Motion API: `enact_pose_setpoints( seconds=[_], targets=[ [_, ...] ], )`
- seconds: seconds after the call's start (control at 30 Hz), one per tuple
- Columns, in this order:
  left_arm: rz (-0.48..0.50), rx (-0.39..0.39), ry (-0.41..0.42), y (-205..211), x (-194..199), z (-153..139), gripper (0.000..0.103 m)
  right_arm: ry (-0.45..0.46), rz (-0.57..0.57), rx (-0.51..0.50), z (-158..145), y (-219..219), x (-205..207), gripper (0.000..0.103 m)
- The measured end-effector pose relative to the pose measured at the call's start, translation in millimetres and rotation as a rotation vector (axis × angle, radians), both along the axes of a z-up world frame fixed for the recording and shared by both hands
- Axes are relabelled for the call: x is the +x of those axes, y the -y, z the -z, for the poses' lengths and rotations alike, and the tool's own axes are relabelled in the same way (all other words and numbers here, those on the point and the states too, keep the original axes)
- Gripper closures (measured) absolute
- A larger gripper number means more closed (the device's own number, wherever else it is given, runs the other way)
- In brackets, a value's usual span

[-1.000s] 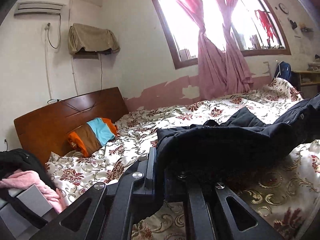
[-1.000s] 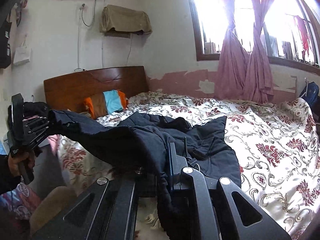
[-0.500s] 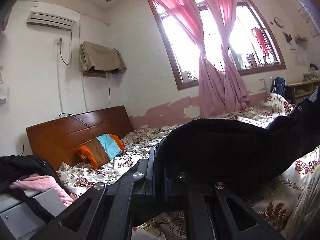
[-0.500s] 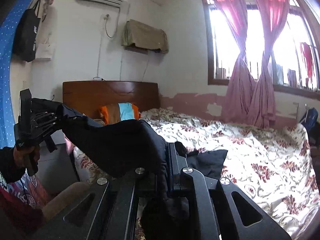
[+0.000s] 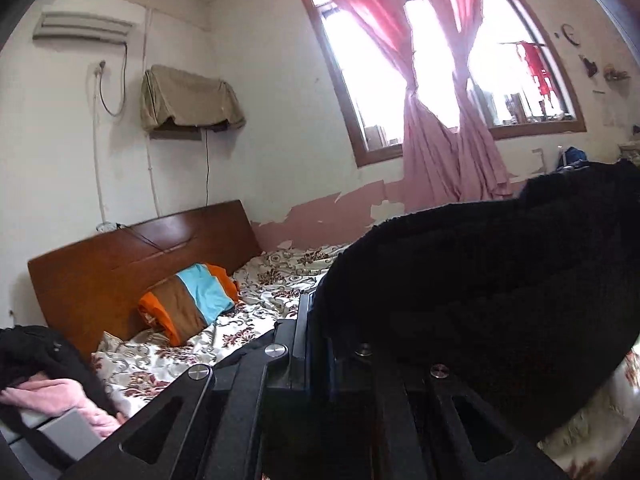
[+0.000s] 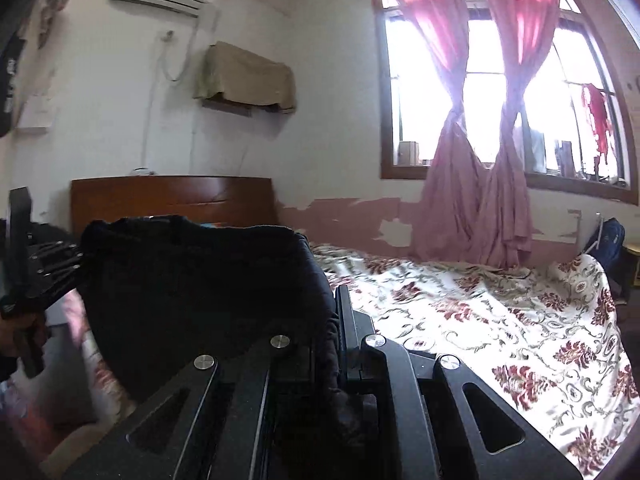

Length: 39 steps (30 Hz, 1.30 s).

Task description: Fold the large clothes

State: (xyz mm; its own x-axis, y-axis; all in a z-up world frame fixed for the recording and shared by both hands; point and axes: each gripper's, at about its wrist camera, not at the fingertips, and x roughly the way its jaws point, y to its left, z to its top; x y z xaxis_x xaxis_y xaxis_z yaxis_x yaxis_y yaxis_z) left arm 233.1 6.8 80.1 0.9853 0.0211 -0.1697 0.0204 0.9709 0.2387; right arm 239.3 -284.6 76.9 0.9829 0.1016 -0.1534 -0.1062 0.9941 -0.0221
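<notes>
The coat (image 6: 192, 280) hung in the air between the 2 grippers, lifted clear of the bed (image 6: 500, 320). The right gripper (image 6: 336, 320) was clenched on 1 end of it, dark cloth bunched between its jaws and spilling back over the mount. From there the coat ran leftward, its long axis roughly level and parallel to the near edge of the bed, to the left gripper (image 6: 60, 264), which pinched the other end in front of the headboard (image 6: 172, 196). In the left wrist view the same cloth rose from the left gripper (image 5: 316, 320) and swelled to the right, hiding much of the bed. Both ends sat about equally high and the middle sagged a little; no part of it could be seen touching the bed.

The bed lay ahead of both grippers and below the coat, so the coming move, as I judge it, called for carrying the coat forward and down with its long axis kept parallel to that edge. Neither hand was nearer. Both grippers pointed forward toward the far wall, held about level.
</notes>
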Motion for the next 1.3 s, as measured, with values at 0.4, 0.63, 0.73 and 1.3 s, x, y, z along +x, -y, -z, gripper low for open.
enact_pose_setpoints(
  seconds=[0.4, 0.63, 0.73, 1.3],
  targets=[
    [-0.074, 0.013, -0.145, 31, 168, 36, 0.097, -0.082, 0.116, 0.003, 38, 3, 158, 0.096],
    [-0.108, -0.042, -0.271, 43, 236, 71, 0.097, -0.192, 0.138, 0.022, 71, 12, 220, 0.096],
    [-0.122, -0.020, -0.298, 48, 252, 86, 0.097, -0.245, 0.128, 0.062, 84, 19, 241, 0.095],
    [-0.050, -0.202, -0.309, 33, 246, 80, 0.019, -0.374, -0.028, 0.250, 128, 59, 277, 0.064]
  ],
)
